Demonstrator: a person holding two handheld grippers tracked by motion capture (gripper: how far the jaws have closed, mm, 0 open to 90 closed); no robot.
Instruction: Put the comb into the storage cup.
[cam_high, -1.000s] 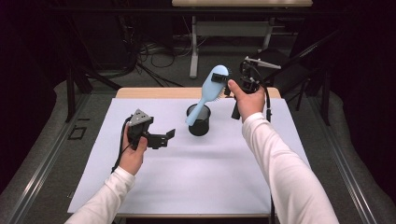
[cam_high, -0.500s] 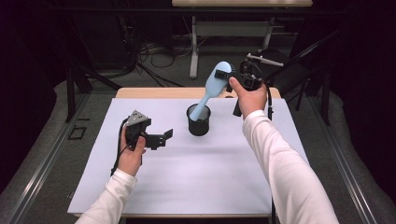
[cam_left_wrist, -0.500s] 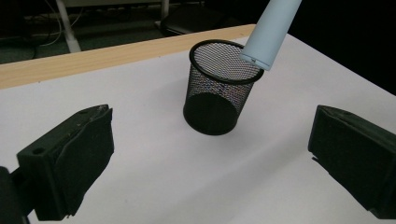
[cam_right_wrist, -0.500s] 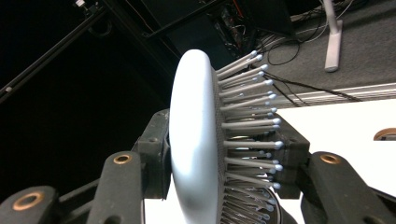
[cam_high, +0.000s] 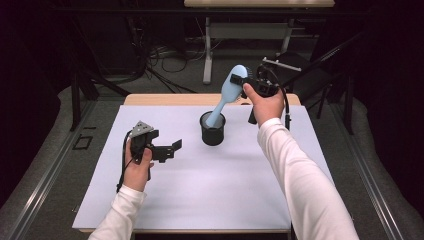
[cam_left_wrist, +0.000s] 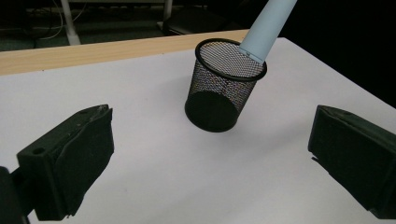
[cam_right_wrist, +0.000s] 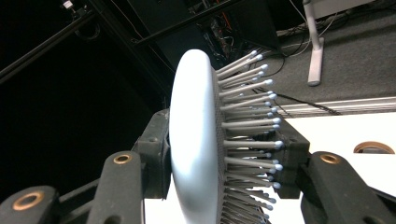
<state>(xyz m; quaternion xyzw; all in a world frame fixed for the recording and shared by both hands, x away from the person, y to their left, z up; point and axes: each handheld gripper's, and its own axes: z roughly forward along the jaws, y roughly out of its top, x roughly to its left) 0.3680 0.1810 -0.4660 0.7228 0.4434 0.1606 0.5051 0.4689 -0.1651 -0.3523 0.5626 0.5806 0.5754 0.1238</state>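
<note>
Brush (cam_high: 227, 95) is clamped by its head in your right tongs (cam_high: 250, 86), handle tip inside the cup (cam_high: 212, 129); your left tongs (cam_high: 167, 149) gape apart over the bench (cam_high: 200, 200).

The white mat (cam_high: 200, 200) lies bare across the lower half of the high view, giving open passage in front of the mesh cup (cam_high: 213, 131) at centre. The brush (cam_high: 227, 95) leans up and right out of that cup, blocking its mouth and the air above it. The left gripper (cam_high: 167, 150), jaws spread, sits left of the cup, with bare mat between them.
</note>
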